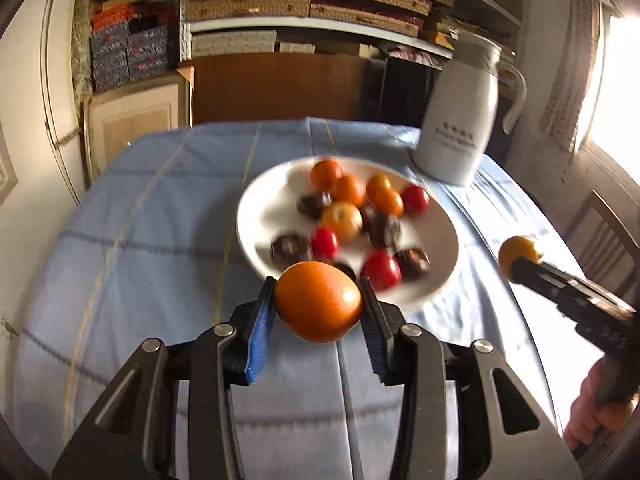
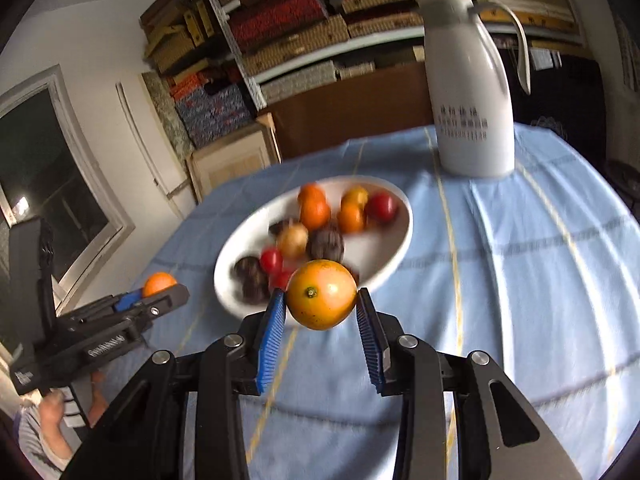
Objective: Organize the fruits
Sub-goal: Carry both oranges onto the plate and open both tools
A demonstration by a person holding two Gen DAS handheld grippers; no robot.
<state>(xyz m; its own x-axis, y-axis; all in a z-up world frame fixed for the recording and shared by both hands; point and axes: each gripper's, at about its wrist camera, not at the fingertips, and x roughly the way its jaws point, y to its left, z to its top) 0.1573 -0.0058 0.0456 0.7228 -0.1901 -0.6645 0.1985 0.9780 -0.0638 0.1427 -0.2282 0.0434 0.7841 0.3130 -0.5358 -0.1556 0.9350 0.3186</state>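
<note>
My left gripper (image 1: 318, 300) is shut on an orange tangerine (image 1: 318, 300) and holds it above the blue tablecloth, just in front of the white plate (image 1: 264, 192). My right gripper (image 2: 321, 295) is shut on a yellow-orange tangerine (image 2: 321, 295), also just in front of the plate (image 2: 240, 248). The plate holds several tangerines, red tomatoes and dark brown fruits. Each gripper shows in the other's view: the right one (image 1: 520, 254) at the right with its tangerine, the left one (image 2: 160, 286) at the left with its tangerine.
A white thermos jug (image 1: 460, 120) stands behind the plate at the table's back right; it also shows in the right wrist view (image 2: 472, 92). Shelves of stacked boxes (image 1: 280, 4) and a brown cabinet lie beyond the table. A wooden chair (image 1: 608, 236) stands at the right.
</note>
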